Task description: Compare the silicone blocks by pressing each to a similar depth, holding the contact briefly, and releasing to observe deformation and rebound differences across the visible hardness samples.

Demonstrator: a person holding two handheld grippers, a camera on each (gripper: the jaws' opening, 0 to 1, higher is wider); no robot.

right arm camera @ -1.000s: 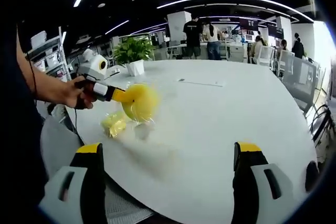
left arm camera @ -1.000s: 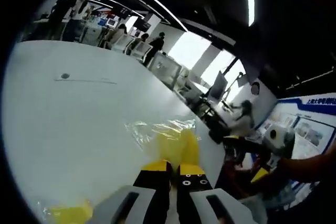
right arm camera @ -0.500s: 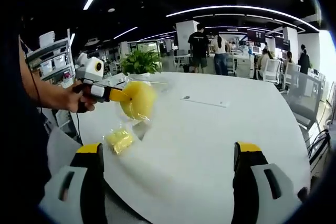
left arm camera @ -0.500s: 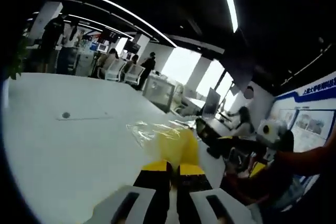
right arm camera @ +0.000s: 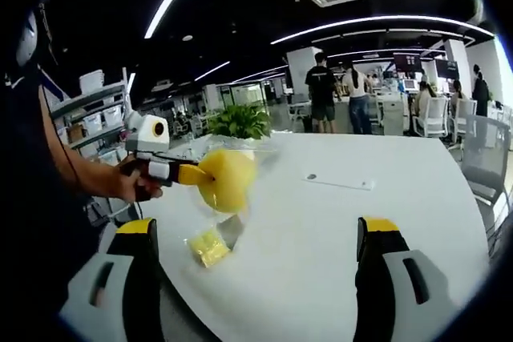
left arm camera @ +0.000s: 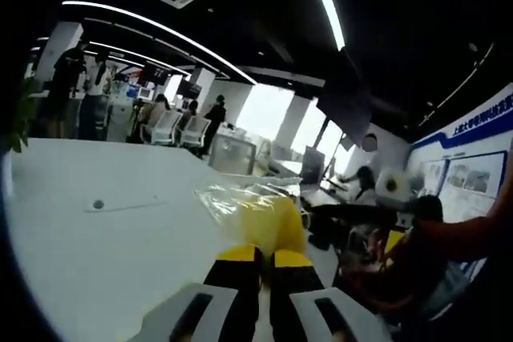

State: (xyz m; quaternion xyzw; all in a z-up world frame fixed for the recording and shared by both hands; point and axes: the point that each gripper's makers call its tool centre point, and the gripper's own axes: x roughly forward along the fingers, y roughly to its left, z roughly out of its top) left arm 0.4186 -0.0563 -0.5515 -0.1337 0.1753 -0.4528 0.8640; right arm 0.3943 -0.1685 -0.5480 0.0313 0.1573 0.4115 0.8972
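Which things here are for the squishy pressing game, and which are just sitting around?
For the job:
yellow block in a clear bag, clamped in the left gripper
small yellow block on the table
right gripper, open

Lying about:
potted plant
white table

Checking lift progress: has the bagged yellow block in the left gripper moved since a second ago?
Yes. In the right gripper view the bagged yellow block has risen off the white table, away from the small yellow block lying there.
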